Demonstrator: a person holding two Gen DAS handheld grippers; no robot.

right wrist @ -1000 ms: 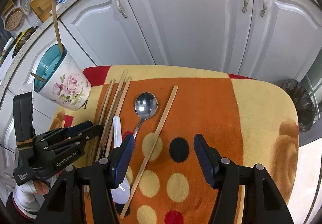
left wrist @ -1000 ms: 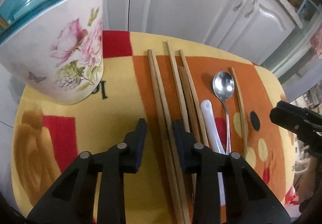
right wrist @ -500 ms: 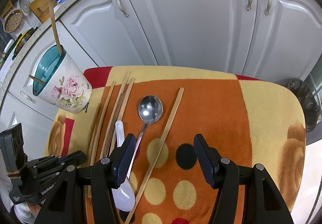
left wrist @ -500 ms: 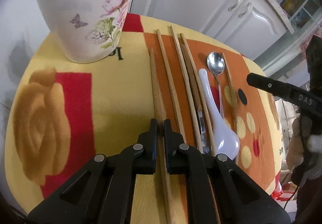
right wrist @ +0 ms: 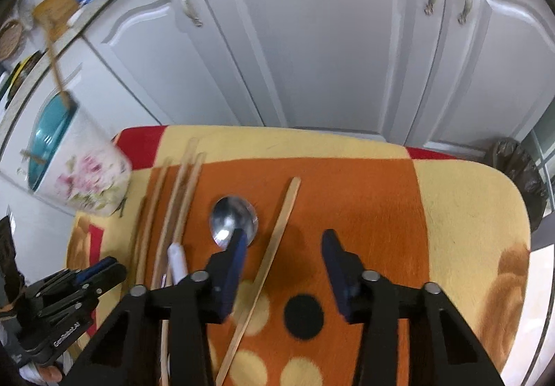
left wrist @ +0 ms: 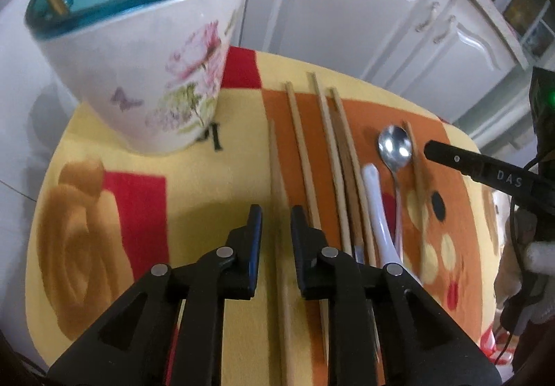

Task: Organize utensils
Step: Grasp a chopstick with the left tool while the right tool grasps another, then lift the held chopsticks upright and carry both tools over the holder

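Note:
A floral utensil holder (left wrist: 149,73) with a teal inside stands at the cloth's far left and has two chopsticks in it. Several chopsticks (left wrist: 322,143) lie side by side on the cloth, beside a white spoon (left wrist: 378,205) and a metal spoon (left wrist: 395,146). My left gripper (left wrist: 276,216) straddles the leftmost chopstick (left wrist: 275,170); its jaws are opening and the pads stand off the stick. My right gripper (right wrist: 284,238) hovers over a lone chopstick (right wrist: 281,223) right of the metal spoon (right wrist: 232,219). Its jaws are closing, the stick is between them, and the pads are clear of it.
The small table wears a yellow, orange and red cloth (right wrist: 381,198) with rounded edges. White cabinet doors (right wrist: 329,39) stand close behind it. A dark bin (right wrist: 517,170) sits off the right edge. A gloved hand (left wrist: 541,254) holds the right gripper.
The left gripper's jaws, pinched on the leftmost chopstick half a second ago, have parted. The right gripper has moved forward and down over the lone chopstick, and its jaws have narrowed.

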